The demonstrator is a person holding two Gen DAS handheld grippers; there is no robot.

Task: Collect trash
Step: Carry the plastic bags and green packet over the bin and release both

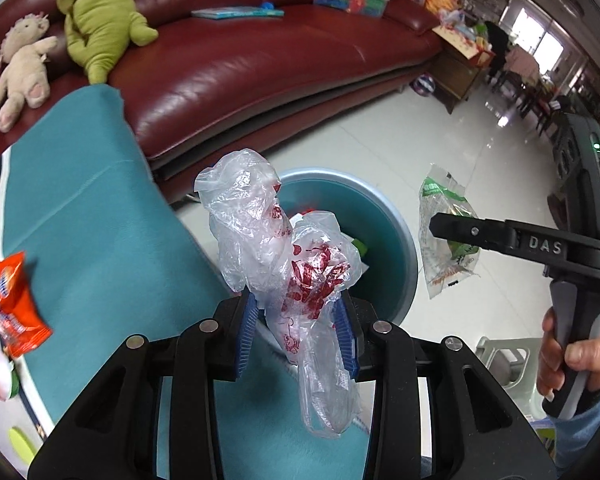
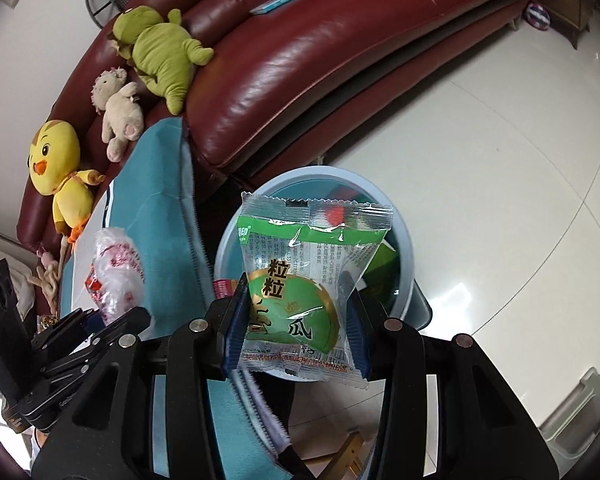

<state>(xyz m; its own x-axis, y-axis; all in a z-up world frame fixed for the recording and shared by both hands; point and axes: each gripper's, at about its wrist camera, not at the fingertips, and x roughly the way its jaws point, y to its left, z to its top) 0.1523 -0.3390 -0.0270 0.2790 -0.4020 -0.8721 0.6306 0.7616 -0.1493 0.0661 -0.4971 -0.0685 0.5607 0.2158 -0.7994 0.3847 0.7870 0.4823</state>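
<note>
My left gripper (image 1: 300, 312) is shut on a crumpled clear plastic bag with red print (image 1: 260, 240), which sticks up between the blue pads. Just beyond it, on the floor beside the table, stands a blue waste bin (image 1: 384, 204) holding some trash. My right gripper (image 2: 296, 320) is shut on a green snack wrapper (image 2: 300, 280), held above the bin's (image 2: 226, 240) near rim. In the left wrist view the right gripper (image 1: 440, 232) hangs to the right of the bin with the wrapper (image 1: 444, 248). The right wrist view shows the left gripper (image 2: 112, 320) and its bag (image 2: 116, 272) at the left.
A teal cloth covers the table (image 1: 92, 232); an orange packet (image 1: 14, 304) and small items lie at its left edge. Behind stands a dark red leather sofa (image 1: 240, 64) with plush toys (image 1: 100, 20) and books. A hand (image 1: 576, 356) grips the right handle.
</note>
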